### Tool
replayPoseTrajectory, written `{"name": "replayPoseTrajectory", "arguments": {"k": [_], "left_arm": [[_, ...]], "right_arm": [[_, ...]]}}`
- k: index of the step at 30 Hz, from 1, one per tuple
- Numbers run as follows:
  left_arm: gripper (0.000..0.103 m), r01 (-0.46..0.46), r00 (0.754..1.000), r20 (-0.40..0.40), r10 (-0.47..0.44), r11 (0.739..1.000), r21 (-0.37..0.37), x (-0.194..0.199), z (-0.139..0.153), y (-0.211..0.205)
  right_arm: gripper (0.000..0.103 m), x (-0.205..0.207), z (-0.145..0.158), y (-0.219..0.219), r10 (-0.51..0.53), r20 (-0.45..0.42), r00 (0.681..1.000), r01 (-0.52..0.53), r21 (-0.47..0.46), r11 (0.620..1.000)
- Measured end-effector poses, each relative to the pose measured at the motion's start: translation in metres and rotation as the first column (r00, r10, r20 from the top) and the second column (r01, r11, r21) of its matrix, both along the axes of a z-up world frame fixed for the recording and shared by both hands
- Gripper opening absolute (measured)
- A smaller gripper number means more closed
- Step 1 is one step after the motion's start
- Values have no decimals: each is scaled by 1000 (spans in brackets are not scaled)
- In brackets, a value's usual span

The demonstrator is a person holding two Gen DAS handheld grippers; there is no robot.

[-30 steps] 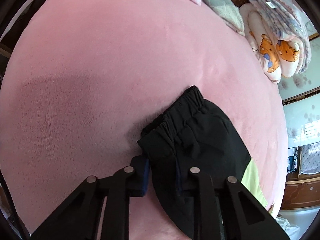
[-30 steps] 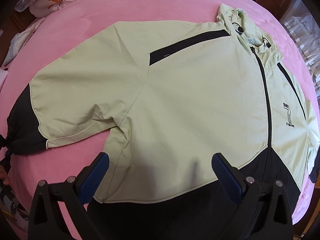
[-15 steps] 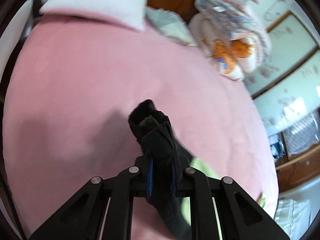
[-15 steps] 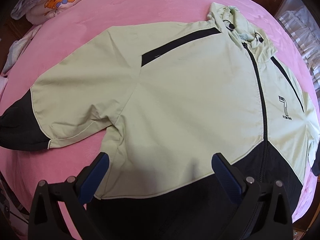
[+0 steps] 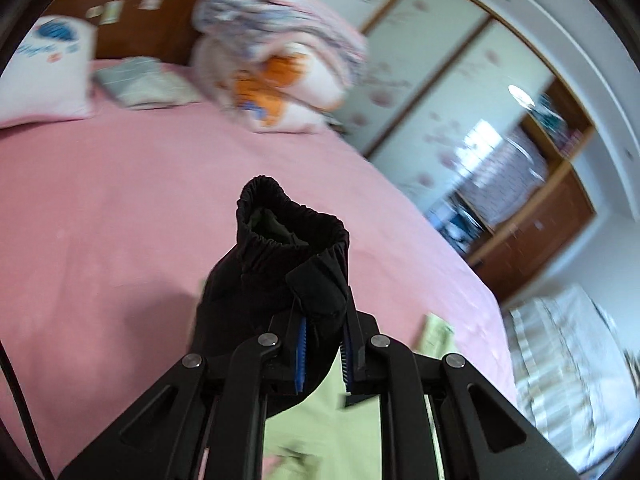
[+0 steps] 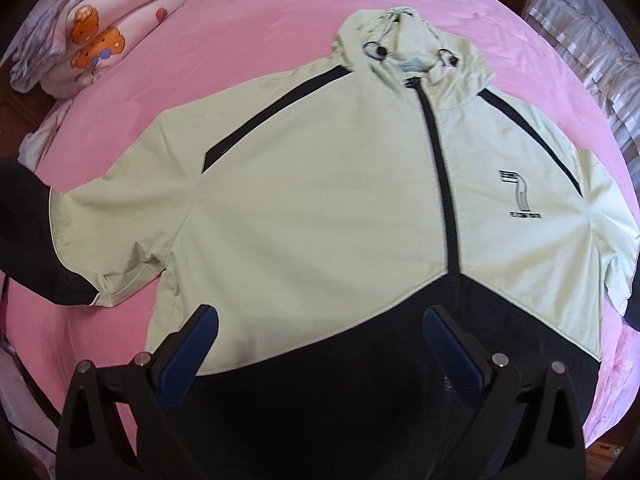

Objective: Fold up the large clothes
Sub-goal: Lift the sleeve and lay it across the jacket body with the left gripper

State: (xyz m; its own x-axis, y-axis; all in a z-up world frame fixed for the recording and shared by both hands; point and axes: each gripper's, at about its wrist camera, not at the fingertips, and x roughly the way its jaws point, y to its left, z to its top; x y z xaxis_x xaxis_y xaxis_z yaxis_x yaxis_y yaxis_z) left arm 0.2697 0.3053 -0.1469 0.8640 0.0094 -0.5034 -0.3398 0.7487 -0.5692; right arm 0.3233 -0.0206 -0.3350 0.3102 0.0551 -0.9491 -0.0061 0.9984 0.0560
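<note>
A pale green hooded jacket [image 6: 320, 208] with black trim, a black hem and a front zip lies face up on the pink bed [image 6: 248, 28]. Its black elastic sleeve cuff [image 5: 280, 256] is raised off the bed, and my left gripper [image 5: 324, 344] is shut on it, the blue pads pinching the fabric. In the right wrist view the lifted sleeve end [image 6: 28, 232] shows at the far left. My right gripper [image 6: 320, 344] hovers open above the black hem [image 6: 352, 392], with nothing between its fingers.
Folded quilts with an orange bear print [image 5: 280, 64] [image 6: 92, 36] are stacked at the bed's head, beside a white pillow [image 5: 48, 76] and a grey folded cloth [image 5: 140, 84]. A wardrobe with sliding doors [image 5: 440, 92] and a wooden cabinet [image 5: 536, 232] stand past the bed.
My left gripper closed on the sleeve cuff and lifted it off the bed, tilting up toward the room. The right gripper, still open, shifted toward the jacket's zip.
</note>
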Motion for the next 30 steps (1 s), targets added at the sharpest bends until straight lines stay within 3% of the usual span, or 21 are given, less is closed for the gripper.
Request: {"name": "replayPoseTrajectory", "arguments": {"k": [5, 11, 15, 17, 23, 25, 27, 28, 30], "left_arm": [[11, 145, 989, 5, -144, 989, -10, 28, 4, -87], [11, 310, 950, -20, -311, 950, -49, 53, -14, -190], [11, 394, 918, -34, -396, 918, -52, 71, -32, -255], [11, 428, 901, -52, -431, 902, -56, 76, -46, -268], [12, 526, 829, -200, -522, 850, -37, 105, -90, -324], [19, 552, 796, -276, -539, 833, -37, 114, -103, -337], [38, 570, 773, -314, -552, 821, -40, 113, -114, -340], [43, 576, 765, -326, -556, 816, -40, 114, -114, -343], [70, 577, 765, -325, -556, 816, -36, 108, -111, -337]], "right_arm": [[102, 0, 9, -45, -42, 21, 999, 41, 19, 999], [102, 2, 15, -105, -114, 33, 993, 112, 42, 993], [102, 2, 13, -144, -166, 43, 985, 164, 48, 985], [102, 2, 10, -161, -198, 46, 979, 196, 51, 979], [102, -1, -9, -204, -272, 6, 962, 270, 76, 960], [102, 0, -14, -212, -281, -3, 960, 280, 83, 956], [102, 1, -19, -219, -284, -11, 959, 284, 88, 955], [102, 3, -22, -221, -285, -19, 958, 286, 94, 954], [102, 5, -25, -224, -287, -27, 958, 288, 108, 951]]}}
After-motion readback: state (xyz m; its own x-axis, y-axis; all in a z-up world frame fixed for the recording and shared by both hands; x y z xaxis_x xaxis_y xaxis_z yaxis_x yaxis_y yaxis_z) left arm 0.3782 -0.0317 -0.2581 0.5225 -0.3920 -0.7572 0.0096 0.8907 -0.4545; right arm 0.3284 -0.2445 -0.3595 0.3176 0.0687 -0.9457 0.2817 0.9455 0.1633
